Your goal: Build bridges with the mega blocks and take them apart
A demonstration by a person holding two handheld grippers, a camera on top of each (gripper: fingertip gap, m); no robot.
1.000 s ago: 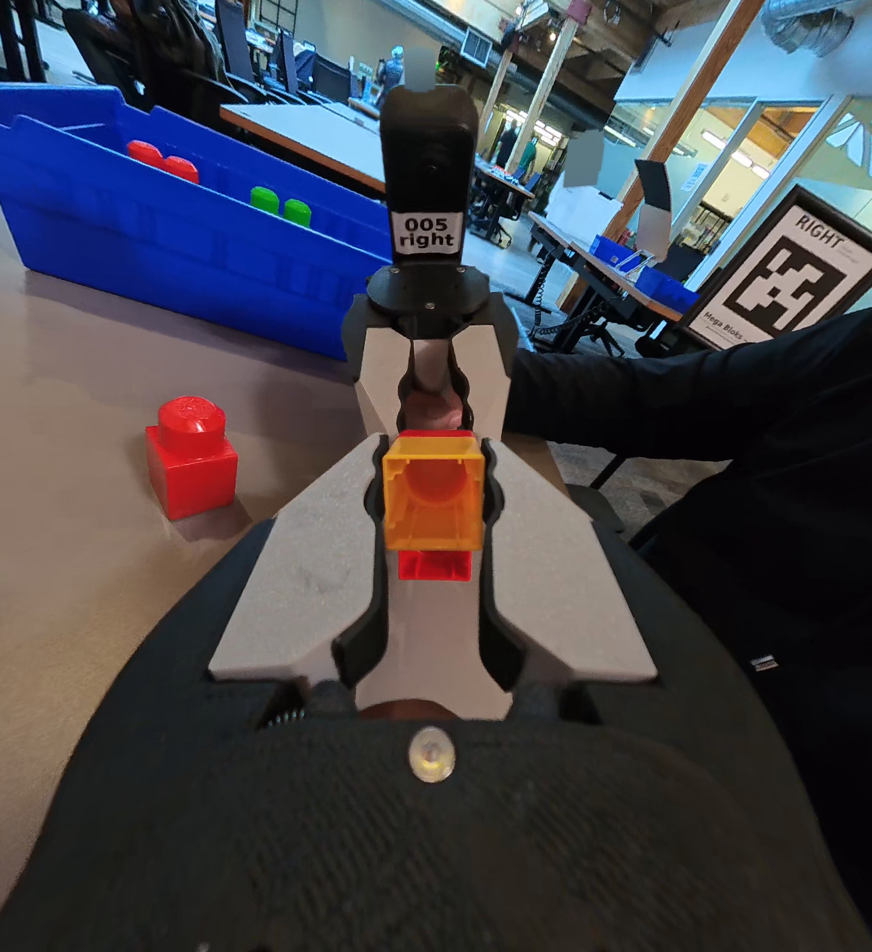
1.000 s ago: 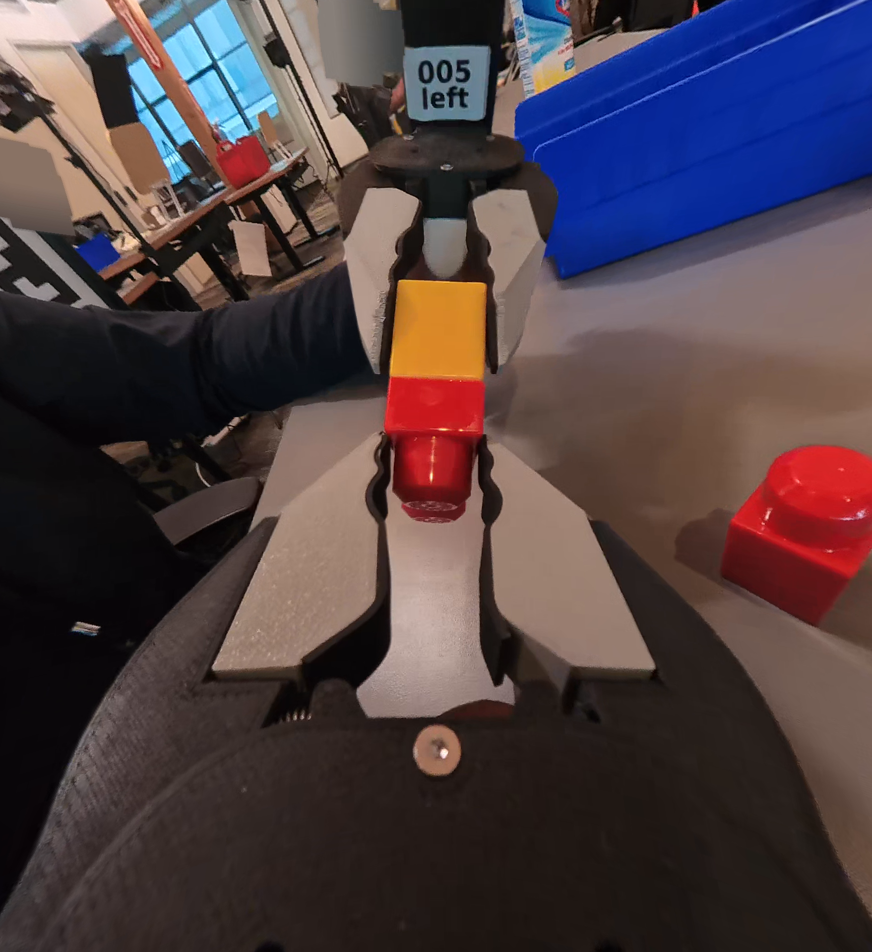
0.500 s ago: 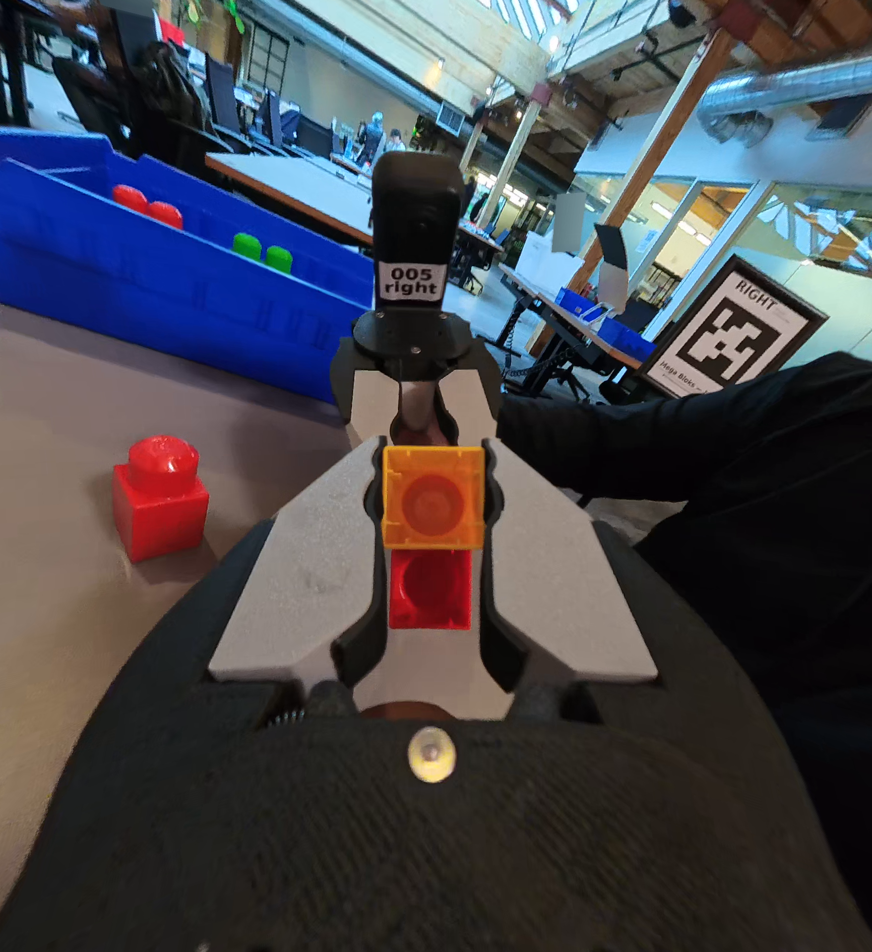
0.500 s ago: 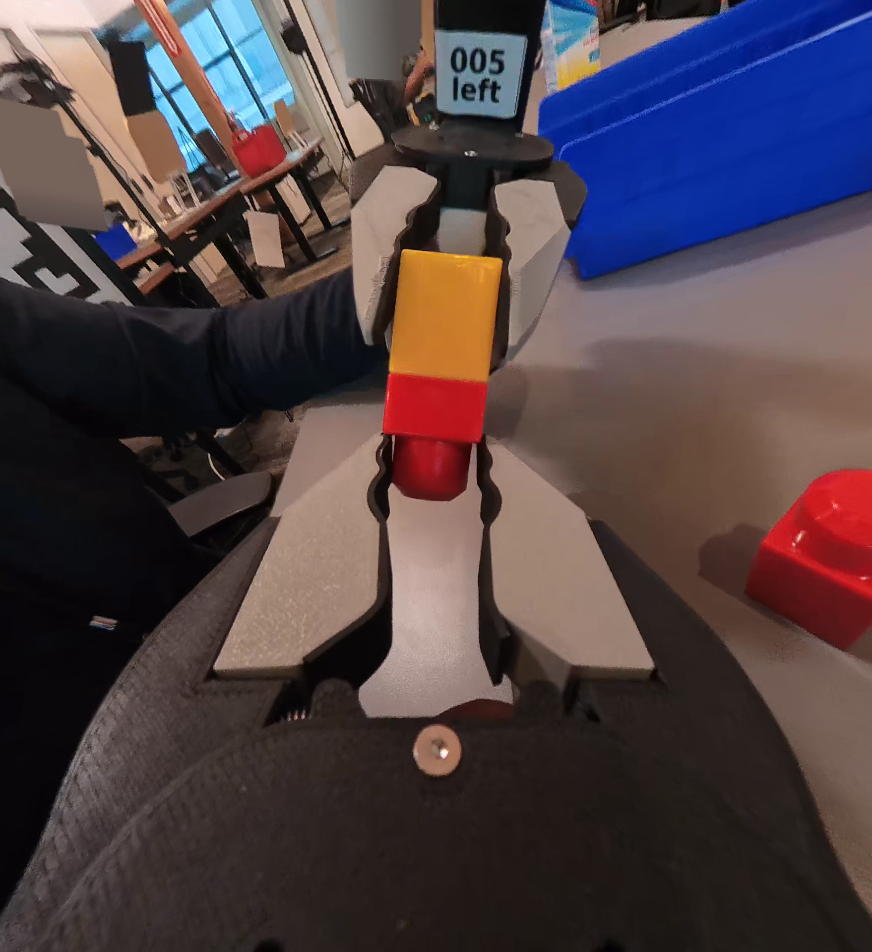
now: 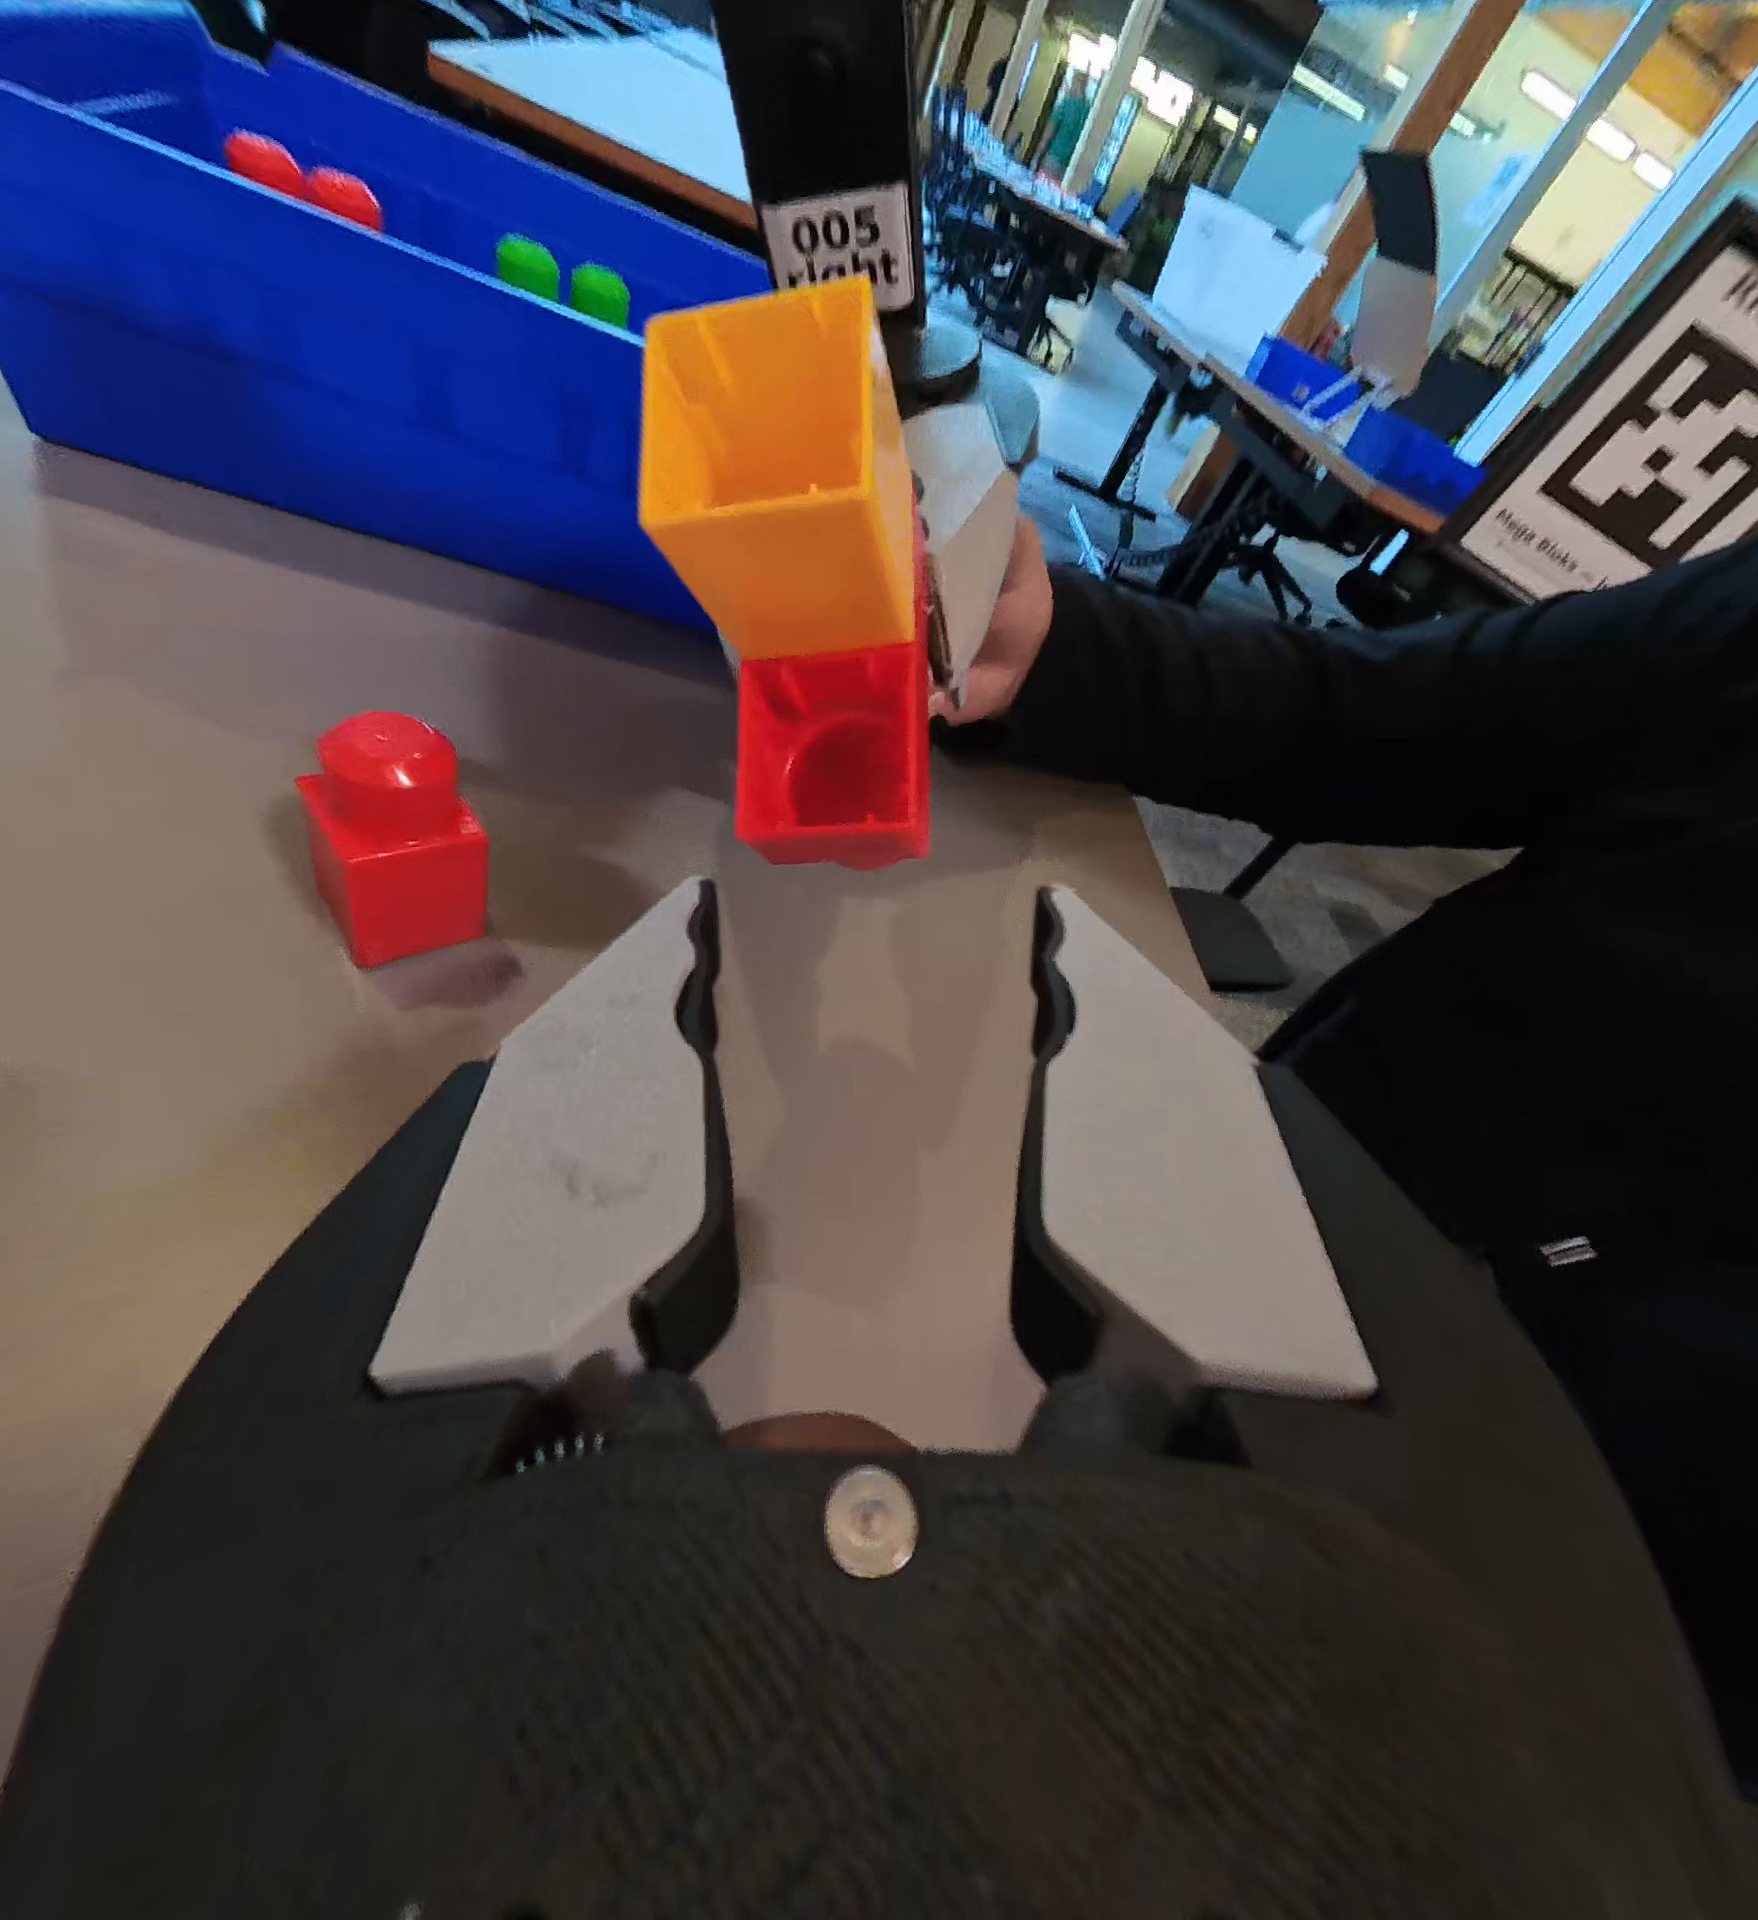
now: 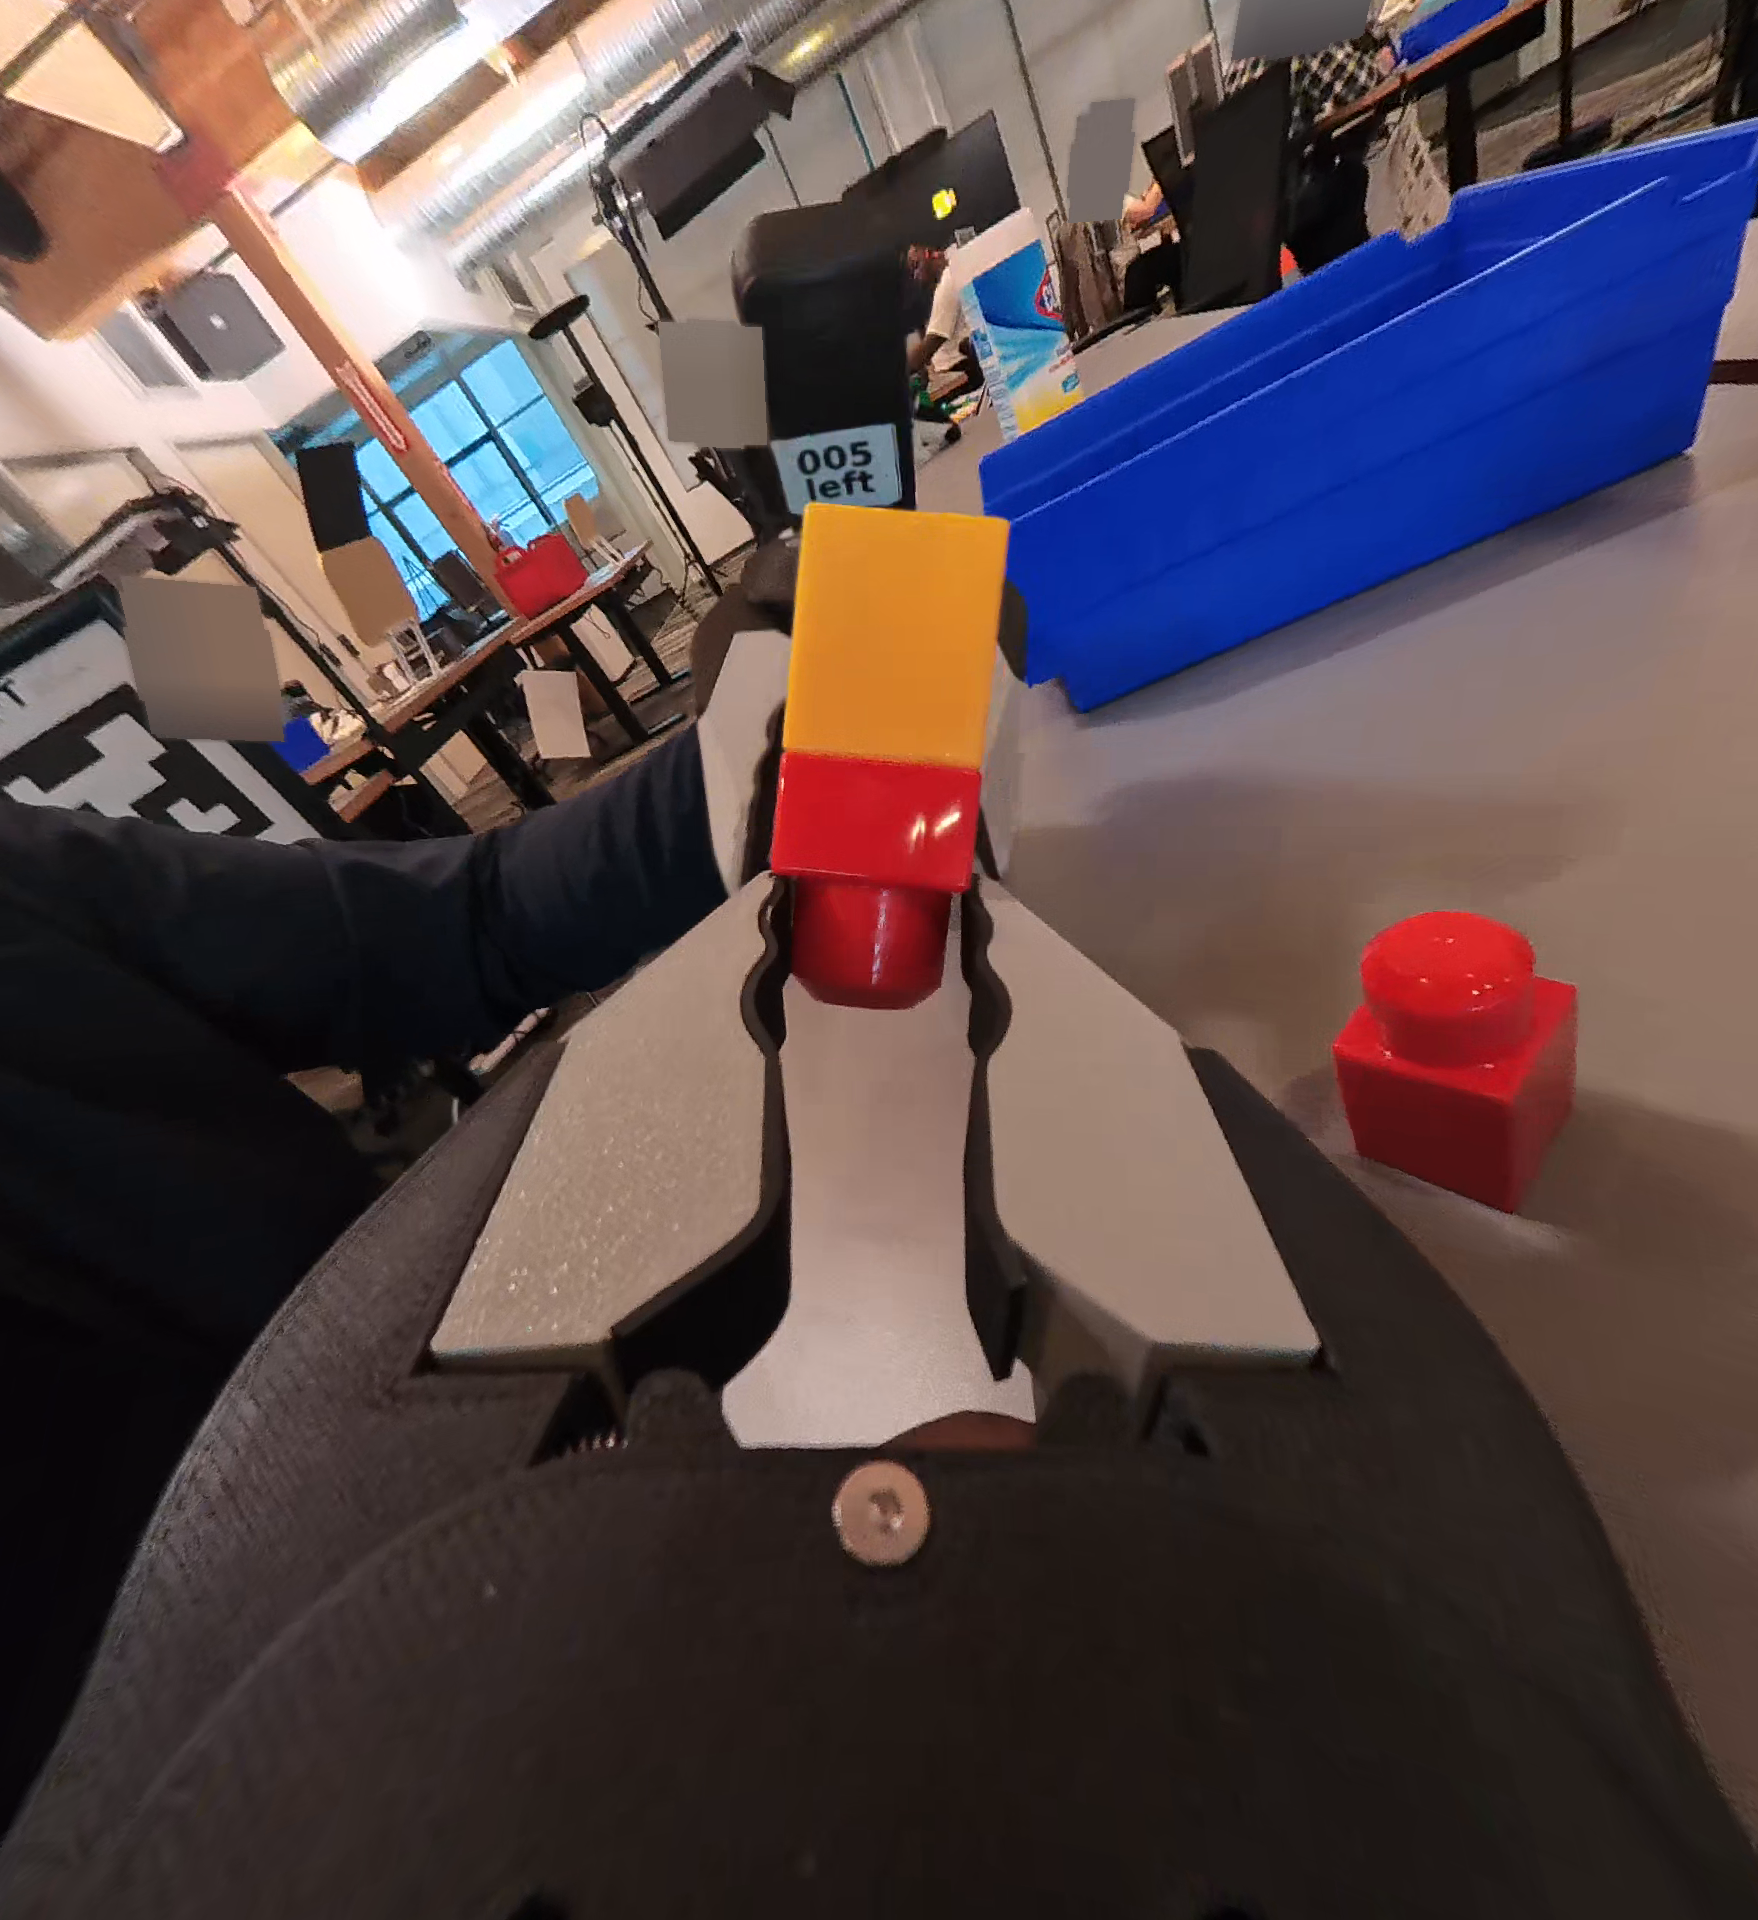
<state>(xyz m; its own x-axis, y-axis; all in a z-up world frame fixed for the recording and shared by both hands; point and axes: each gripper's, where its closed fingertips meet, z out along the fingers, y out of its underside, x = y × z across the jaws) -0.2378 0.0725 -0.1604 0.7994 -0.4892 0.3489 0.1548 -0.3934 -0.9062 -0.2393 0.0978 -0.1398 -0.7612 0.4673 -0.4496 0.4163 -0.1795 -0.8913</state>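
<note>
A white printed label (image 5: 833, 247) sits on a black camera post; a similar white label (image 6: 833, 473) shows in the right wrist view. A lettered black-and-white marker sign (image 5: 1675, 436) stands behind, another marker sign (image 6: 75, 769) opposite. A branded blue-and-yellow box (image 6: 1020, 343) stands beyond the bin.

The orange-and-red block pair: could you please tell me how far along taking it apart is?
Done: one loose red block sits alone on the table, and others lie in the blue bin. In hand: the right claw grips the held red block by its stud, with the orange block pressed onto it; the left claw is open and empty. Left: pulling those two apart.
</note>
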